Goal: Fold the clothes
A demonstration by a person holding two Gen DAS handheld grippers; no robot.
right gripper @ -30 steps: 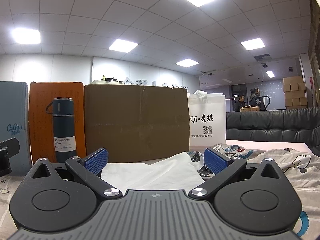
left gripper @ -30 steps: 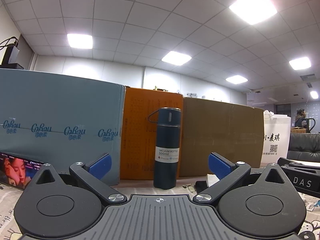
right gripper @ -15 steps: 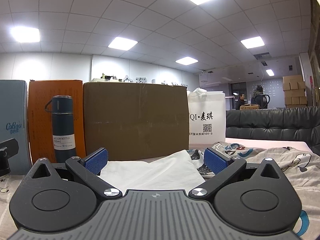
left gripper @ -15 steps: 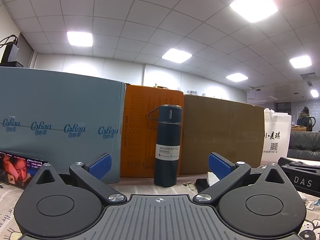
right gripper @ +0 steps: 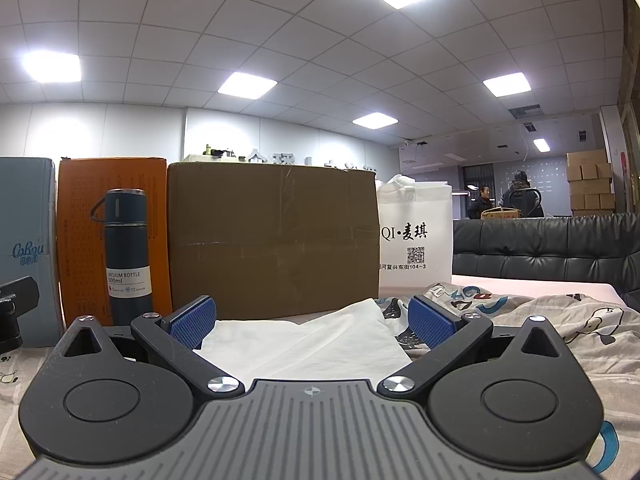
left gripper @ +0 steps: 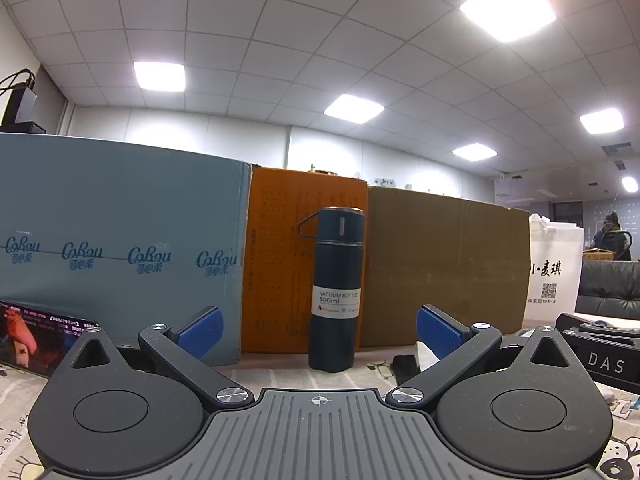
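A white garment (right gripper: 308, 344) lies flat on the cartoon-print cloth (right gripper: 560, 320) right in front of my right gripper (right gripper: 310, 320), which is open and empty just above it. My left gripper (left gripper: 318, 326) is open and empty, held low over the printed cloth (left gripper: 280, 372) and pointing at the dark blue vacuum bottle (left gripper: 336, 292). A white bit of the garment (left gripper: 426, 350) shows by its right finger. The right gripper's body (left gripper: 600, 354) shows at the right edge of the left wrist view.
A grey-blue box (left gripper: 120, 248), an orange box (left gripper: 280, 256) and a brown cardboard box (right gripper: 276, 240) stand in a row at the back. A white paper bag (right gripper: 416, 240) and a black sofa (right gripper: 552, 248) are at the right. A phone (left gripper: 36, 336) leans at the left.
Both views have drifted slightly; the bottle sits a little higher in each. Both grippers stay open and empty.
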